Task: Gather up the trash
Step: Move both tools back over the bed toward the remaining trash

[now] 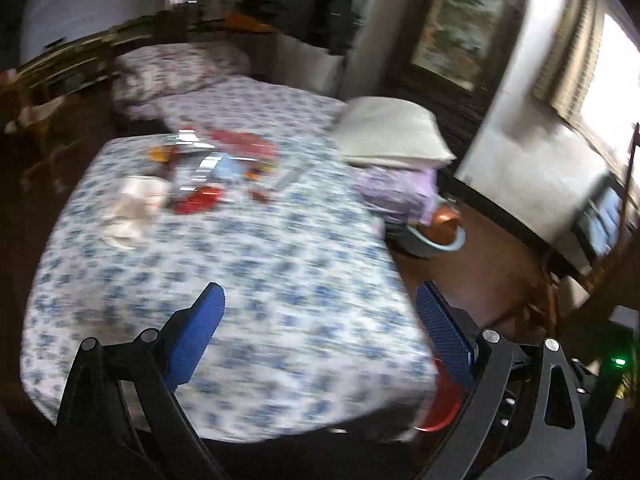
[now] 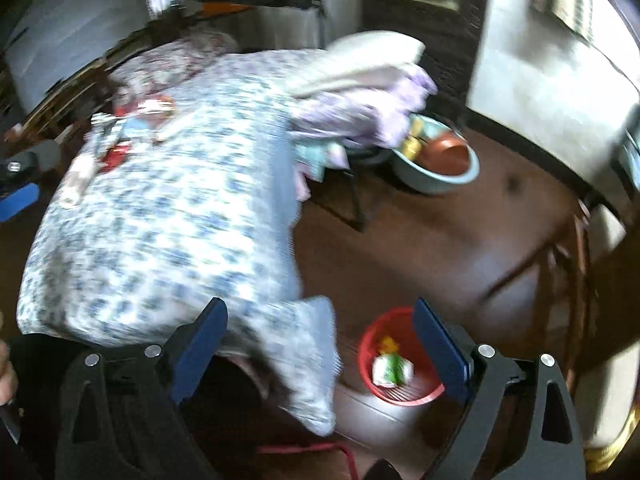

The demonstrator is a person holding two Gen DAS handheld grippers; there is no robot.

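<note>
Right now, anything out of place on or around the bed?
Yes. Wrappers and a crumpled white tissue lie scattered on the floral bedsheet toward its far end, litter on a made bed. The red basket on the floor by the near corner already holds some trash. Both grippers are open and empty. Blur hides finer detail.

I see wrappers (image 1: 224,168) on bed (image 1: 256,288), far end; basket (image 2: 400,364) on floor right of bed, trash (image 2: 392,368) inside.

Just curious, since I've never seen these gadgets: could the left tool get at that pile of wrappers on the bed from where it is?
Probably yes. The left tool is open and empty, and only bare floral bedsheet lies between it and the wrappers.
</note>
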